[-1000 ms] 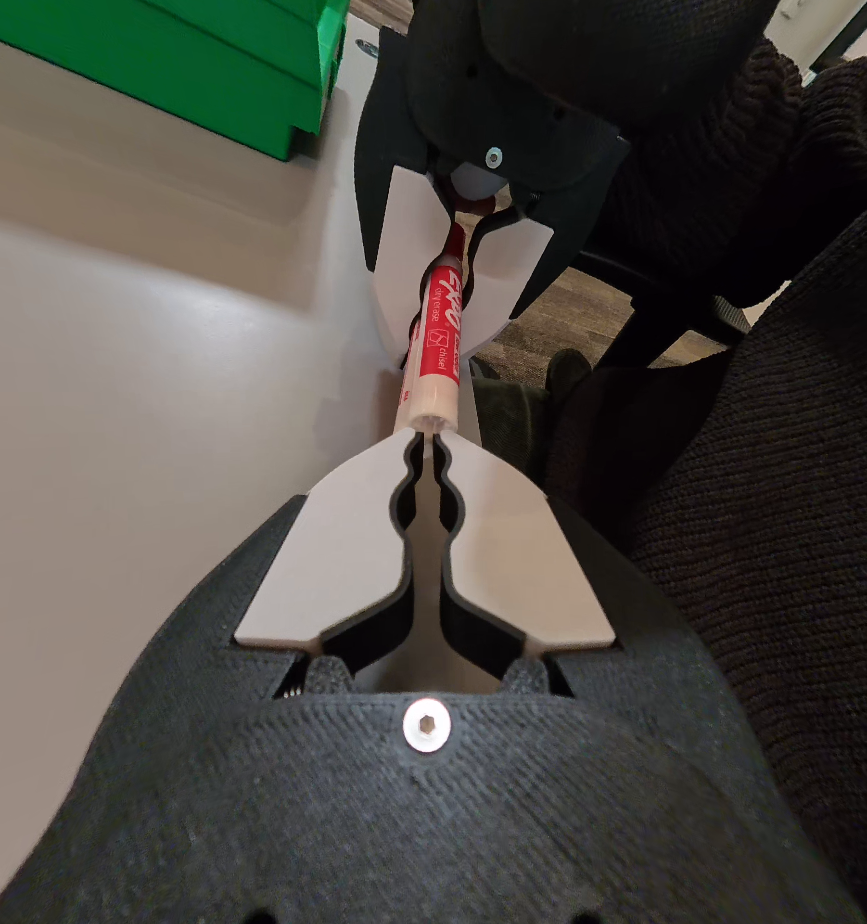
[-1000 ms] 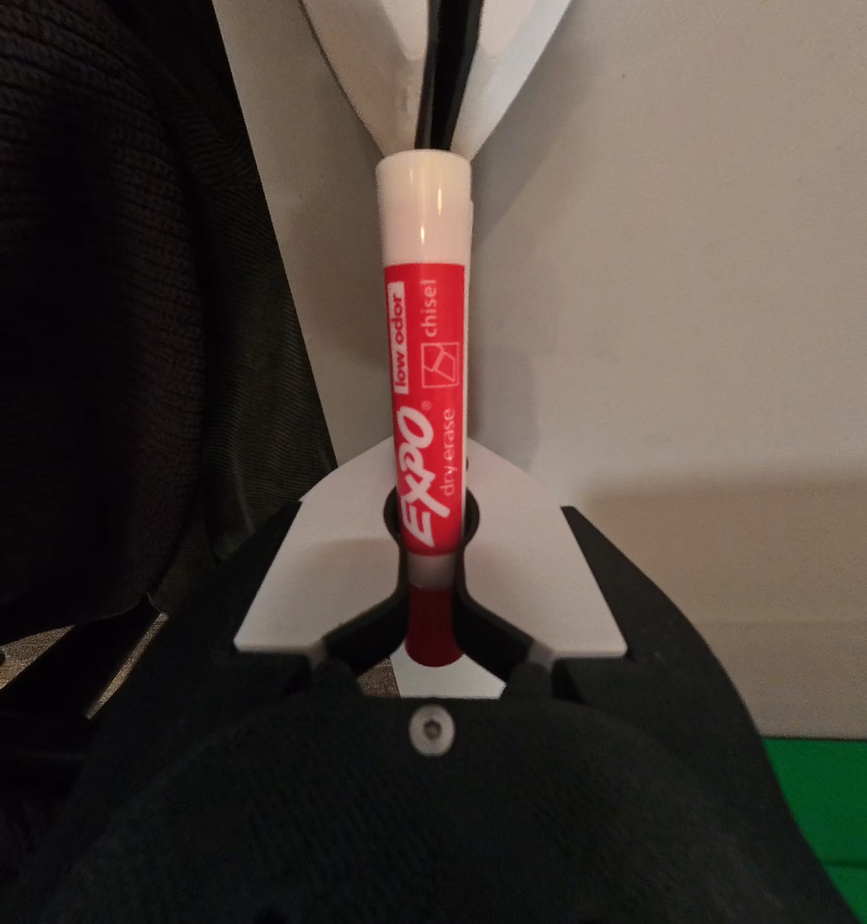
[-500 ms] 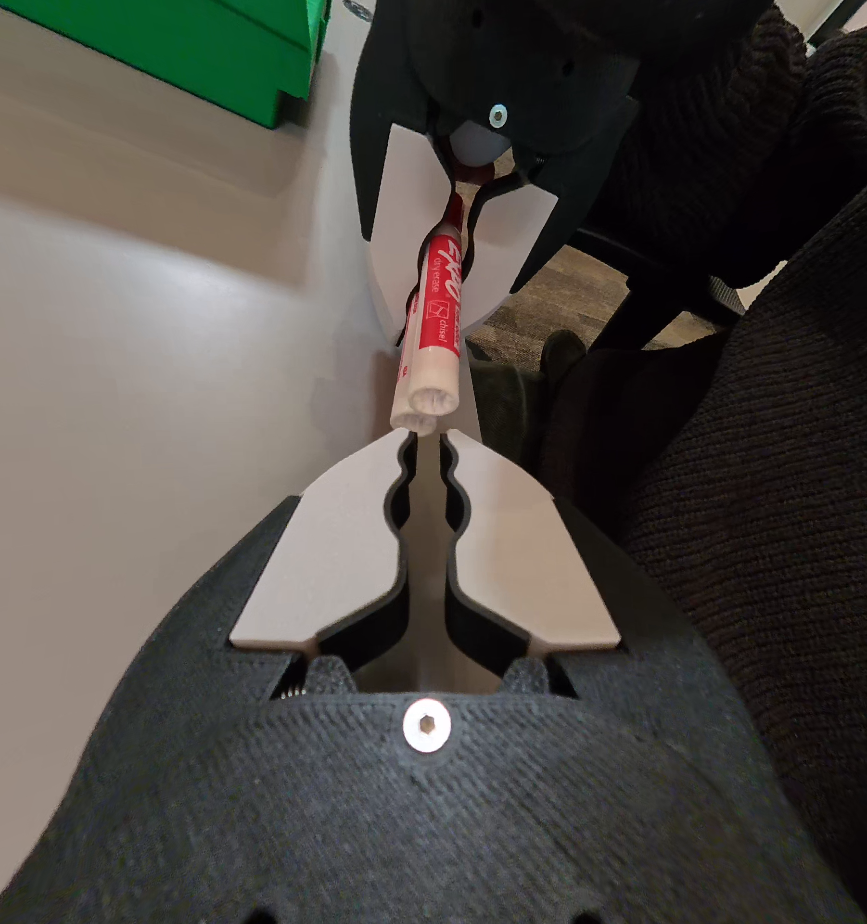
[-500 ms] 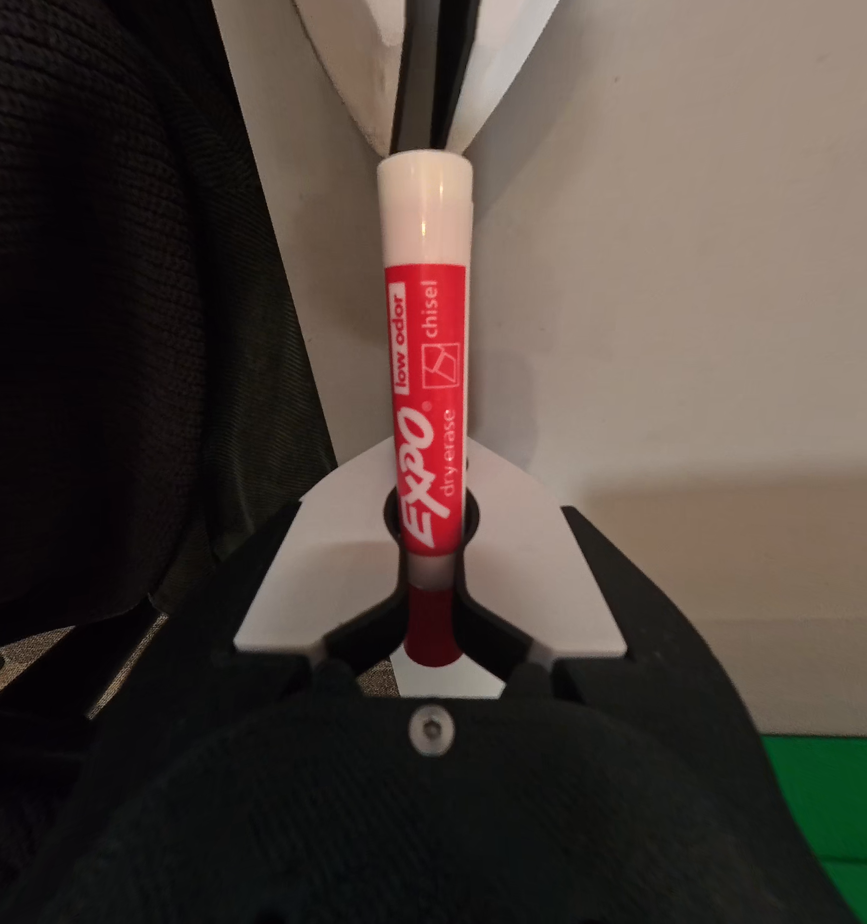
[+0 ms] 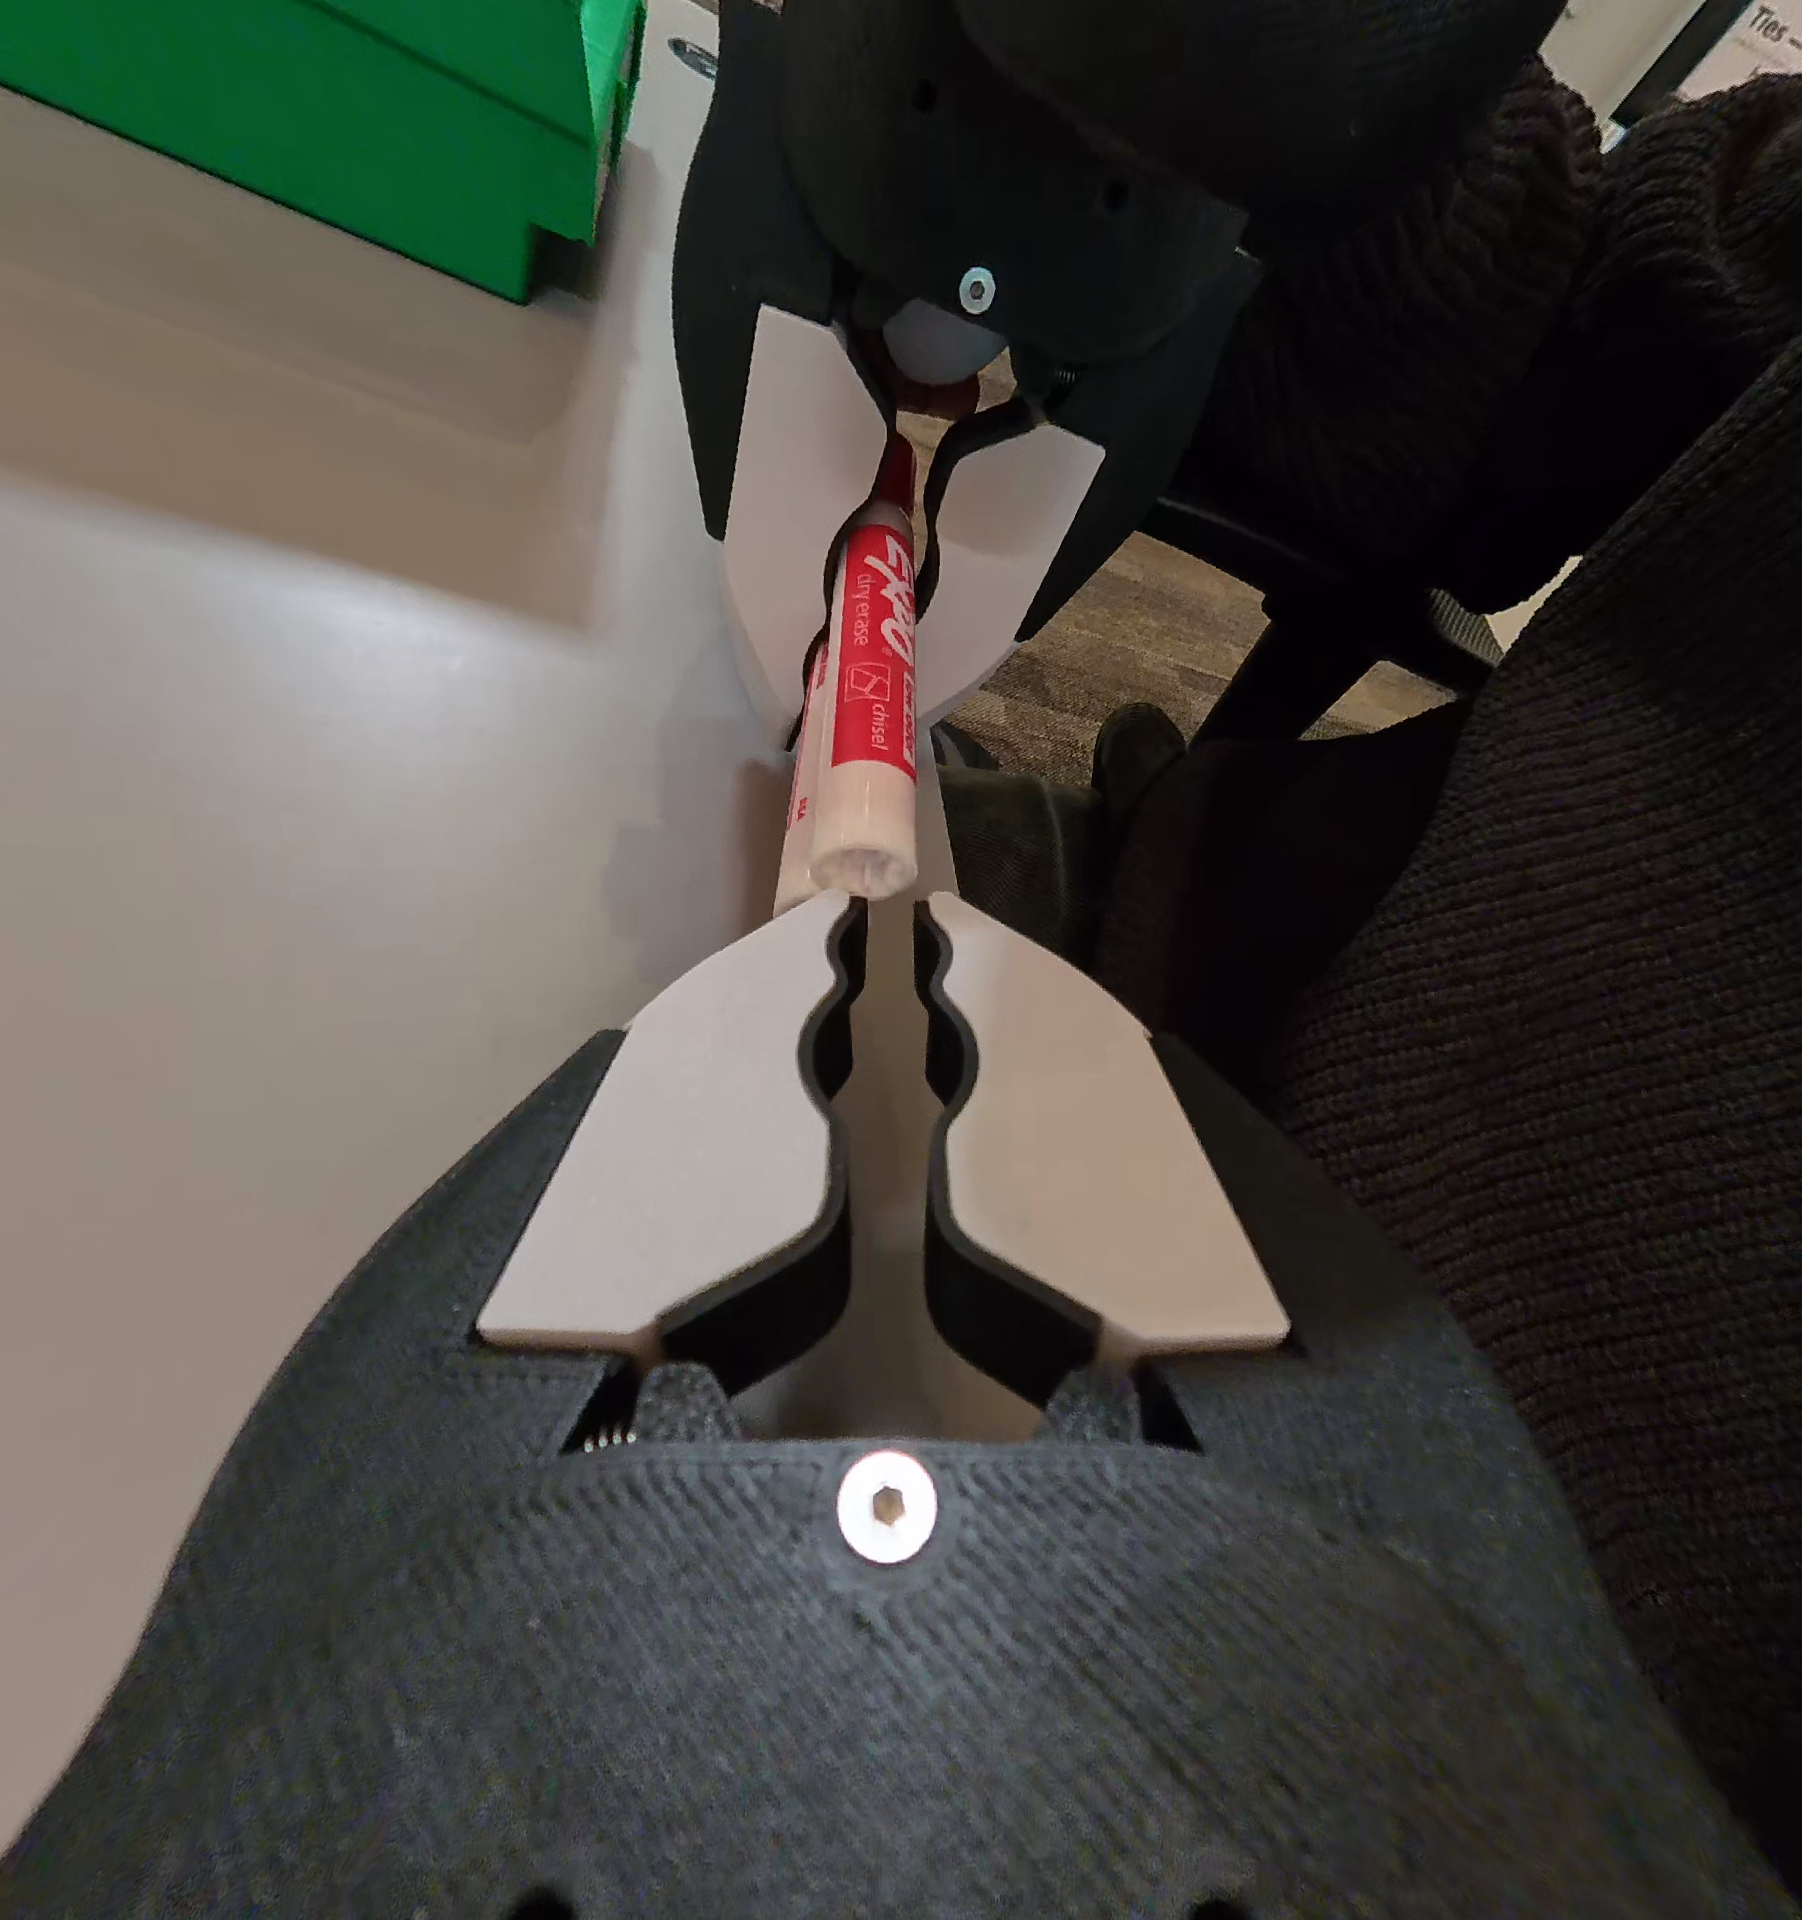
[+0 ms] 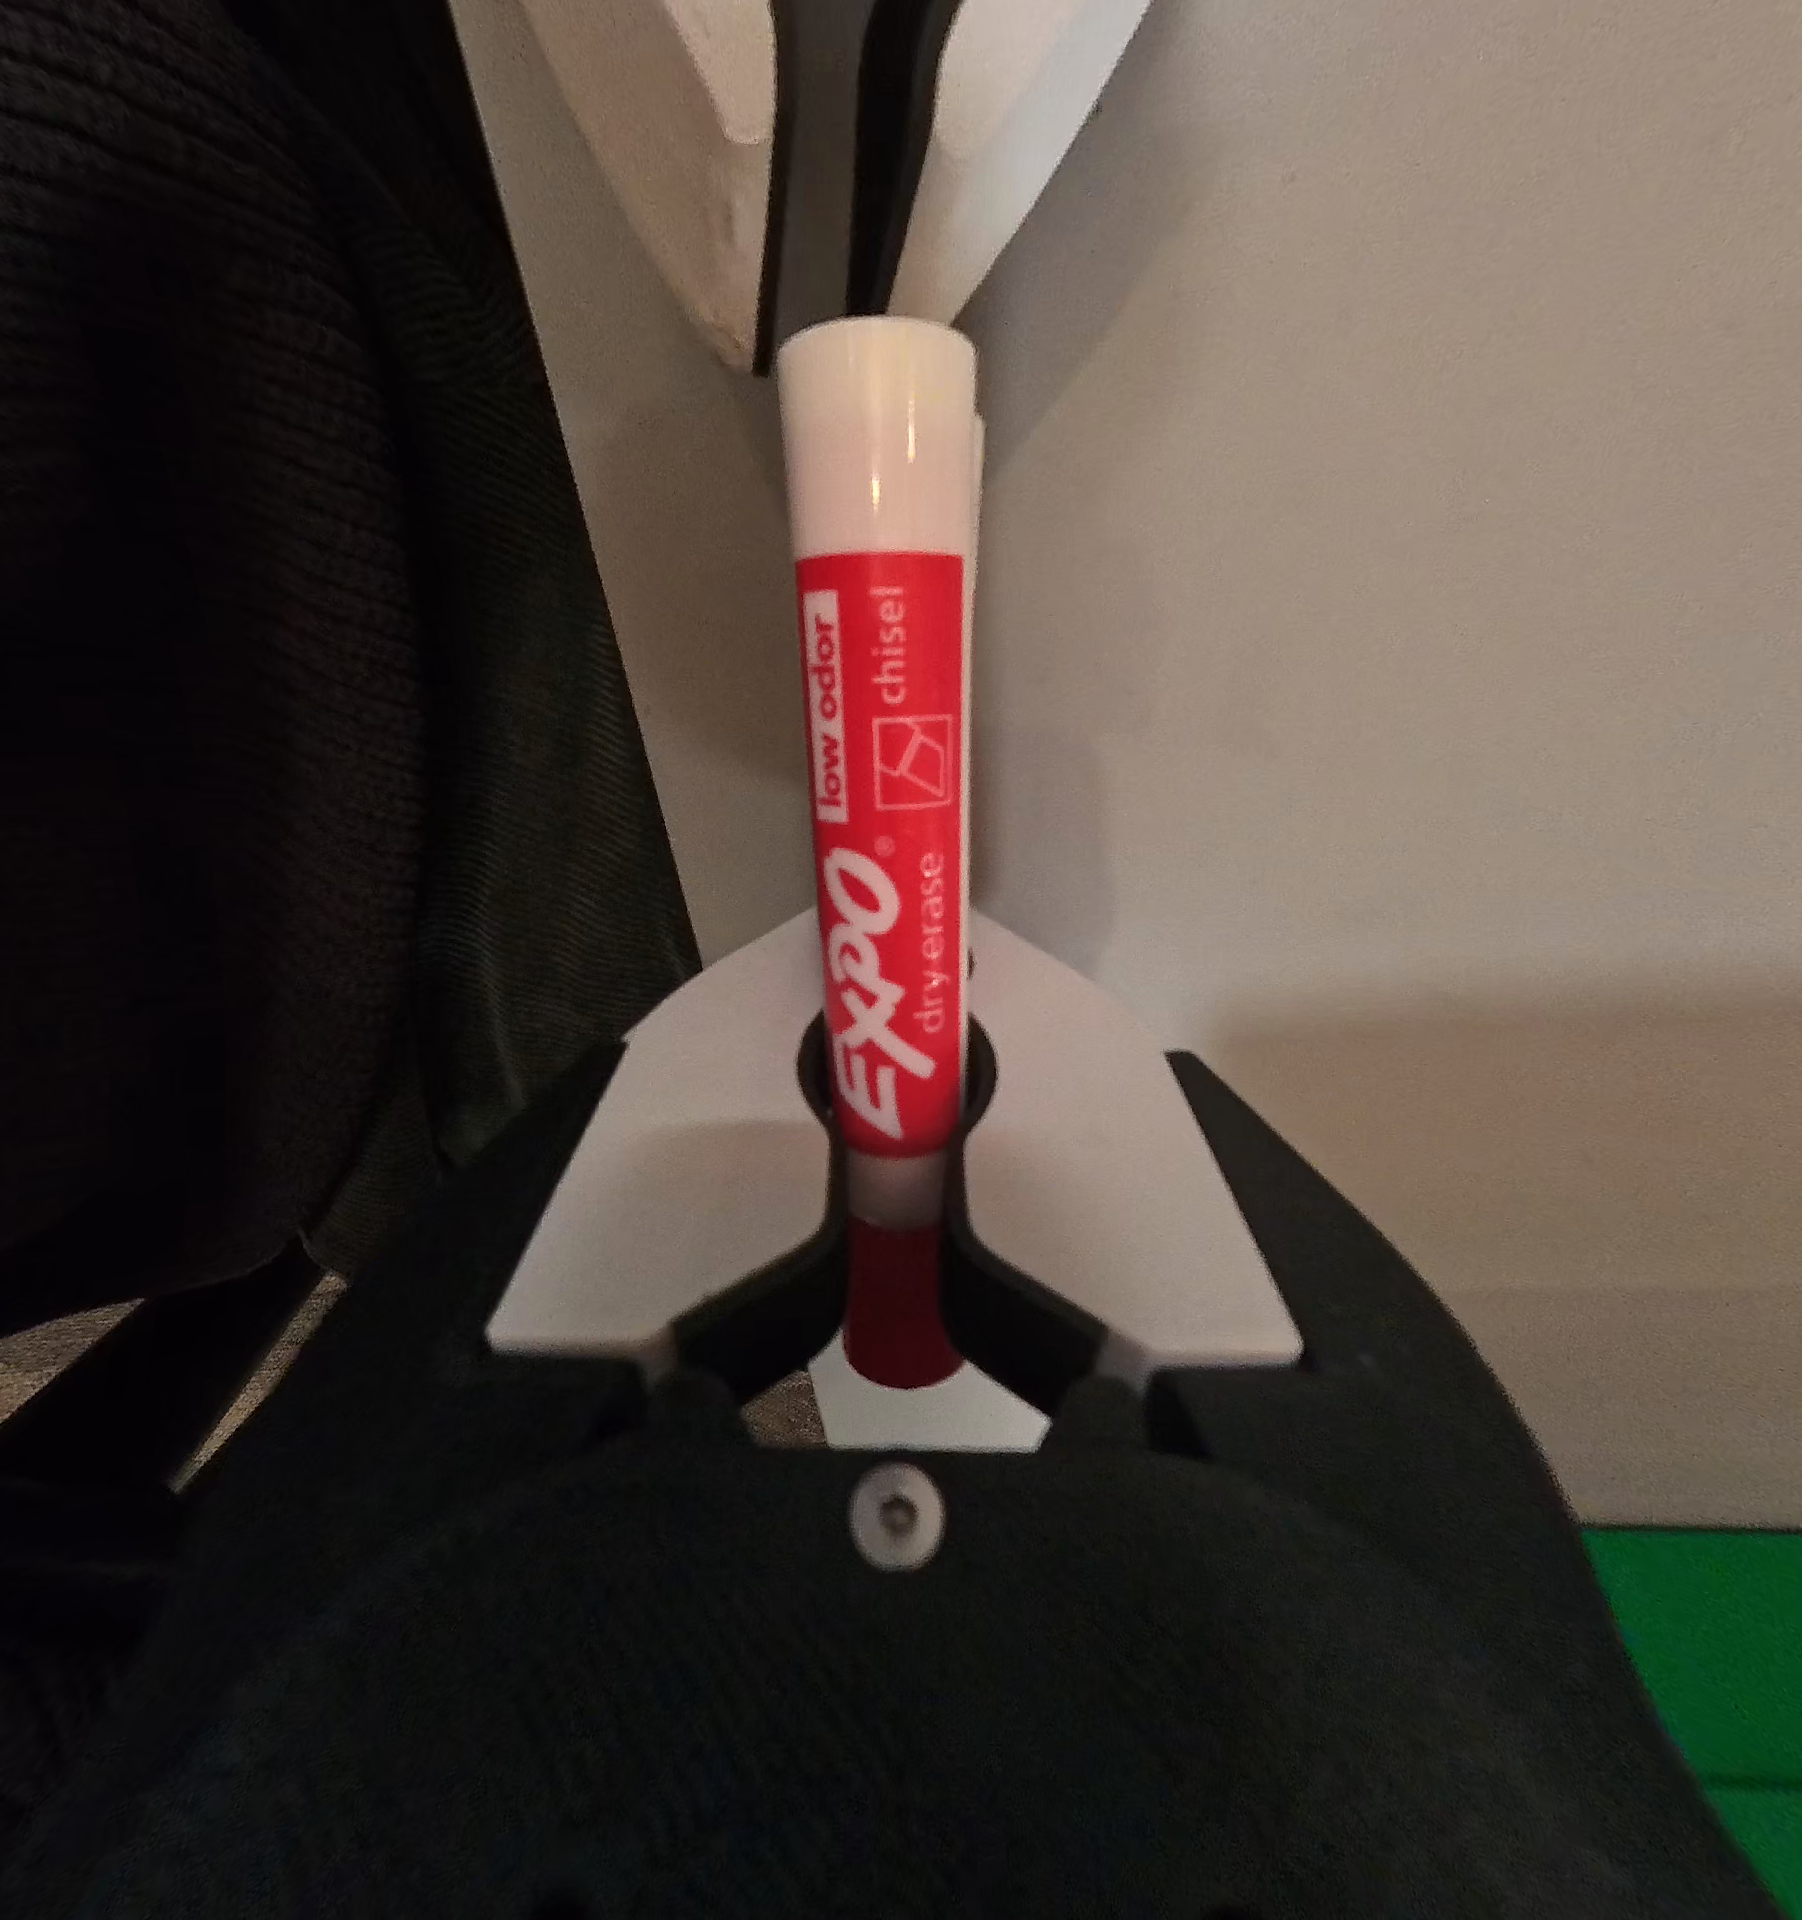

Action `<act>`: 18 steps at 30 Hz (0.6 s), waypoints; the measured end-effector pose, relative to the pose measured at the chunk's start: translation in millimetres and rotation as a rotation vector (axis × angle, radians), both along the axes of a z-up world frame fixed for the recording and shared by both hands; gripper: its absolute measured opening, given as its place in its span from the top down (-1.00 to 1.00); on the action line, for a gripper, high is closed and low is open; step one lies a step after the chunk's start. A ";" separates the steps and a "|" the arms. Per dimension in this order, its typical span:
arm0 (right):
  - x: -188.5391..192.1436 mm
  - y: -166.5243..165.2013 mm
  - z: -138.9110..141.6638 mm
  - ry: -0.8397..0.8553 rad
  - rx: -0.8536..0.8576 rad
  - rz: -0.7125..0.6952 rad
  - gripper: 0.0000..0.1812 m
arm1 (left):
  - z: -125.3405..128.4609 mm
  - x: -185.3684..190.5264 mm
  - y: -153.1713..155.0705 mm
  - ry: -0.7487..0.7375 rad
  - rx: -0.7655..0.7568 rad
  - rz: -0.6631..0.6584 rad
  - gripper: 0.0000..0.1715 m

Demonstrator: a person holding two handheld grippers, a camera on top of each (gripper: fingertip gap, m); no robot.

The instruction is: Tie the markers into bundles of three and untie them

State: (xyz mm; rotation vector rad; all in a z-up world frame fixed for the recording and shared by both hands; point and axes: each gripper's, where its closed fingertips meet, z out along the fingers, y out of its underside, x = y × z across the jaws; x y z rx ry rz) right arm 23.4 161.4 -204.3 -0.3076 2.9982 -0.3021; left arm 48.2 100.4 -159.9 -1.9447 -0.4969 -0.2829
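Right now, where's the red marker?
The red marker is clamped in the right tool, over the pale table; its white end points at the left tool tips.

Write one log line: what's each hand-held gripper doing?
right hand-held gripper: shut on red marker | left hand-held gripper: open, tips at marker's white end

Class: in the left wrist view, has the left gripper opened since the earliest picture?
Yes. The left gripper has opened slightly; the gap at its tips is wider, just short of the marker.

Your right gripper grips the marker, whose far end meets your left gripper over the table; a bin sits far left.
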 end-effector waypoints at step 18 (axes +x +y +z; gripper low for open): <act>1.5 -0.8 1.3 -0.005 -0.006 0.000 0.84 | -1.4 0.6 -0.9 -0.002 -0.011 -0.005 0.85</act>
